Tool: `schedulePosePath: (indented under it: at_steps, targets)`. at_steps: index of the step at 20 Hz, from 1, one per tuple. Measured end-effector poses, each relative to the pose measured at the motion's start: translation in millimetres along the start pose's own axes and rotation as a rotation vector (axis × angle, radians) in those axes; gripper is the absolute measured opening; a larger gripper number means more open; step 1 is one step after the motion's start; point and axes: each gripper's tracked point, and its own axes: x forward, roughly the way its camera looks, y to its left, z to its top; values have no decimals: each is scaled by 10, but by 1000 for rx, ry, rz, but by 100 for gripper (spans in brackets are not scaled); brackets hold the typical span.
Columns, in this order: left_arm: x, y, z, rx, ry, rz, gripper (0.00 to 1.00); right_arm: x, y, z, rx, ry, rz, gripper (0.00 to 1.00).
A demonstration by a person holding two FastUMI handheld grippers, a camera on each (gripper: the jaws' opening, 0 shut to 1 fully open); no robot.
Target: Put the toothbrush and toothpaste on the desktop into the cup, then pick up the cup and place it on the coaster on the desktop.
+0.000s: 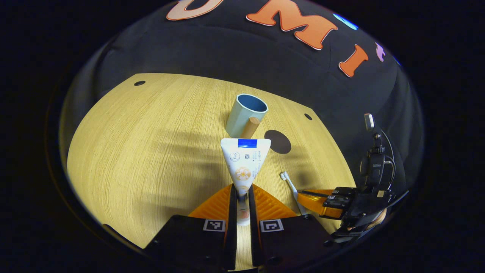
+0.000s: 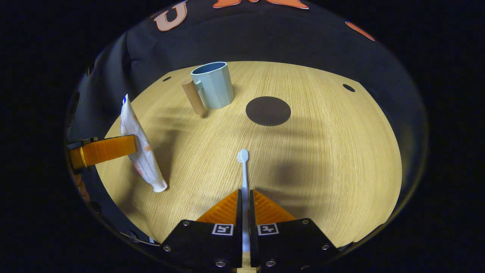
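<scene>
My left gripper is shut on the white toothpaste tube, which stands upright with its crimped end up. In the right gripper view the same tube hangs cap-down just above the table at the left, held by the left gripper. My right gripper is shut on the white toothbrush, bristle head pointing away. In the left gripper view, the toothbrush and right gripper sit at the lower right. The pale blue cup with a wooden handle stands upright and open. A dark round coaster lies beside it.
The wooden table has small dark holes near its far corners. The black cloth wall rises behind the far edge. A hand-held camera mount rises over the right gripper.
</scene>
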Motion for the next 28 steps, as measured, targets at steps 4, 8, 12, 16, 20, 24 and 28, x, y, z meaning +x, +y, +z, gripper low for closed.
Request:
schedulePosePath:
  at_steps: [4, 8, 12, 16, 20, 24, 28]
  targets:
    - [-7, 19, 15, -1, 2, 7, 20, 65, 45, -59, -25, 20, 1, 23]
    - [-21, 14, 10, -1, -1, 9, 20, 108, -21, -32, -58, 2, -52, 23]
    - [-38, 31, 59, 12, -24, 2, 20, 92, -17, 25, -65, -45, -30, 6]
    - [-71, -20, 87, 24, -47, -8, 20, 6, 41, 218, -28, -139, 16, 5]
    - [-196, -66, 221, 43, -97, -15, 20, -113, 40, 452, 12, -247, 53, 5]
    - [-345, -141, 397, 63, -166, -10, 20, -331, -8, 613, 22, -349, 53, 5]
    - [-468, -243, 600, 66, -253, -5, 20, -523, -55, 747, 41, -458, 65, 5]
